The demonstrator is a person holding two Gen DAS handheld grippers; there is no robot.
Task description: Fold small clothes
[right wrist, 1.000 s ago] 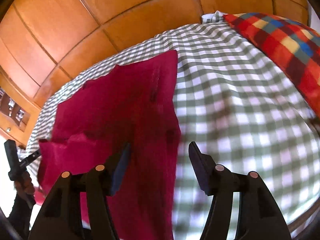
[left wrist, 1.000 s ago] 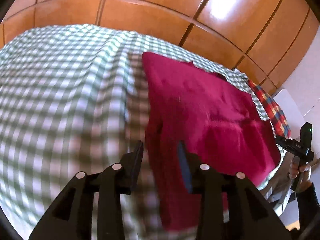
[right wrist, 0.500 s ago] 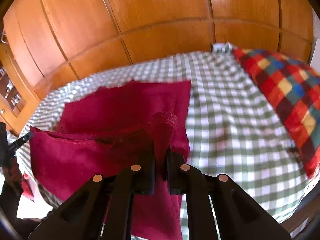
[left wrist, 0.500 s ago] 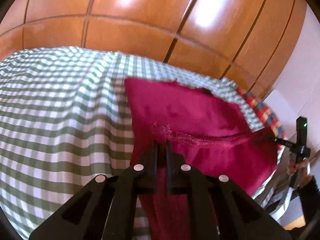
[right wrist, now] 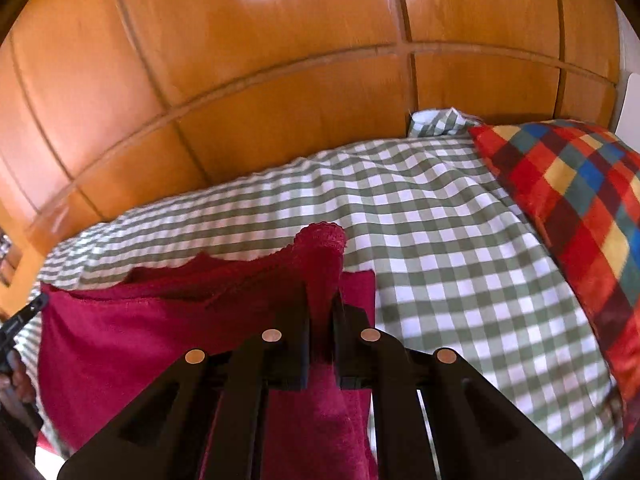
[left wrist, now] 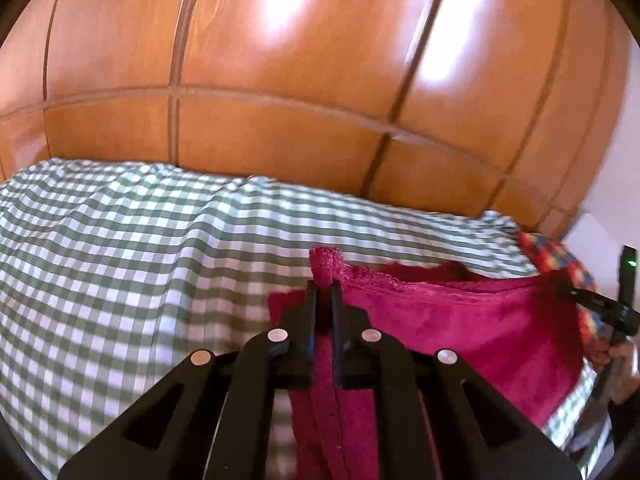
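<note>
Crimson cloth (left wrist: 460, 320) pinched at both near corners, left tool (left wrist: 324, 292) and right tool (right wrist: 322, 300) clamped (edge taut), so I can fold it over the bed (right wrist: 440, 240).

bright daylight | glare patches on wooden panels (left wrist: 288, 0) | fisheye bending, dark corners | slight blur

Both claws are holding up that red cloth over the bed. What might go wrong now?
1. Each gripper, left and right, pinches only a small corner of the red cloth, so a corner could slip out mid-fold.
2. The cloth sags between the two grips; the fold may land uneven or wrinkled on the checked sheet.
3. The plaid pillow lies close on the right; a swing that way could snag it.
</note>
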